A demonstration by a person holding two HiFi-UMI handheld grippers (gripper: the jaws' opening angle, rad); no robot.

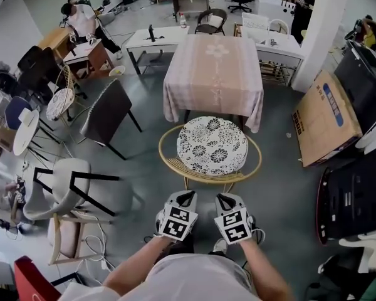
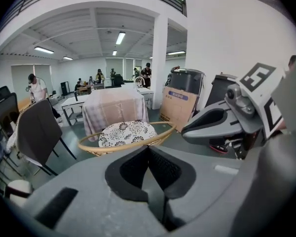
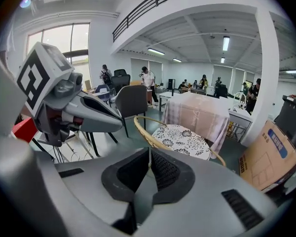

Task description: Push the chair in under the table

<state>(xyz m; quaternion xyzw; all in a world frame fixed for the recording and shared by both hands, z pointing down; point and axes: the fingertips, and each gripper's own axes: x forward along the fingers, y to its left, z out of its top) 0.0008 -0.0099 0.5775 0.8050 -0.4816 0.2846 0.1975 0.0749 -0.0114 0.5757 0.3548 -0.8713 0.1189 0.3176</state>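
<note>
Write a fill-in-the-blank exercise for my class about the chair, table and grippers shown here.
1. The rattan chair holds a round cushion with a ____ pattern.
2. A checked ____ covers the table.
3. The jaws of the left gripper and the right gripper are both ____.
4. The chair stands ____ the grippers and the table.
Missing words: floral; tablecloth; shut; between.
</note>
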